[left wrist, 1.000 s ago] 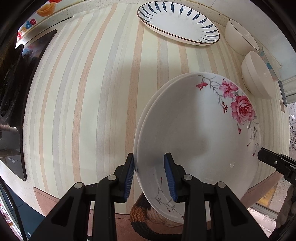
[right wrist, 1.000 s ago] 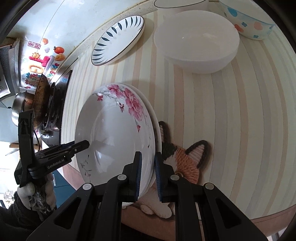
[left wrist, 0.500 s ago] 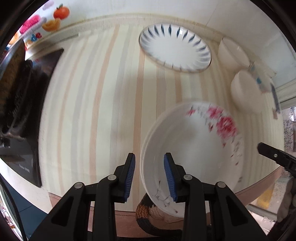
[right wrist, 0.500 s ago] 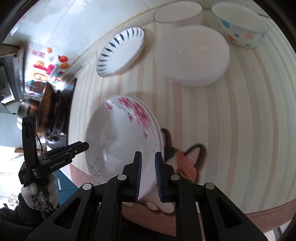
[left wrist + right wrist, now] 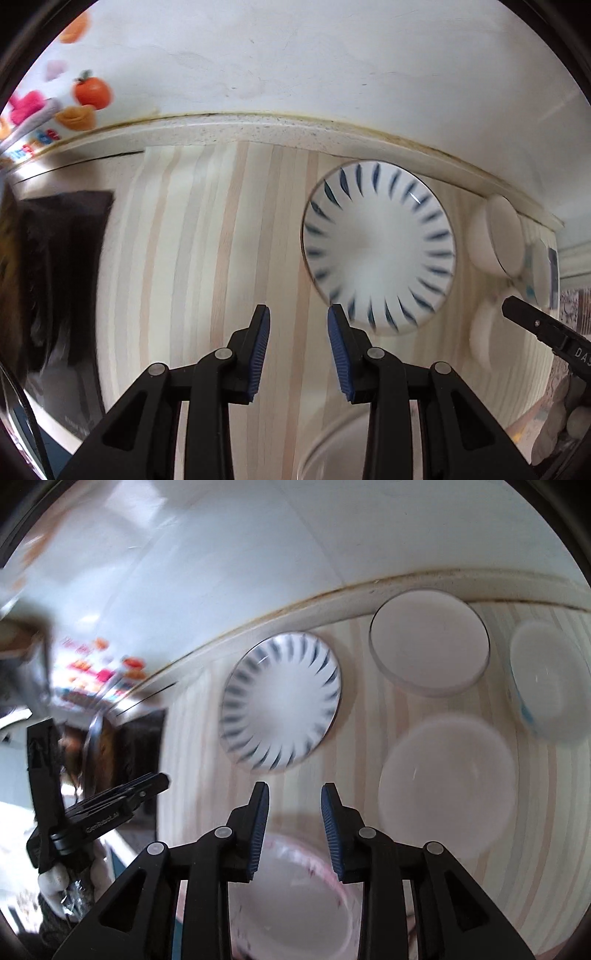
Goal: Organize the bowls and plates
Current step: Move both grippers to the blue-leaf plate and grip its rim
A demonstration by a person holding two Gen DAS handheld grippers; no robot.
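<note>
A white plate with blue dashes [image 5: 378, 245] lies near the back wall on the striped counter; it also shows in the right wrist view [image 5: 280, 705]. My left gripper [image 5: 298, 332] is open and empty, above the counter just left of that plate. My right gripper [image 5: 293, 812] is open and empty, above the rose plates [image 5: 295, 897], whose rim shows low in the left wrist view [image 5: 332, 439]. A white bowl [image 5: 448, 786], a clear bowl [image 5: 428, 640] and a dotted bowl [image 5: 550, 679] stand to the right.
A black stove [image 5: 55, 288] with a pan is at the left. The back wall [image 5: 295, 66] with fruit stickers rises behind the counter. The white bowls [image 5: 496, 236] crowd the right back corner. The views are blurred by motion.
Both grippers have let go of the rose plates and lifted away toward the back of the counter. My right gripper went from shut on the plate rim to open.
</note>
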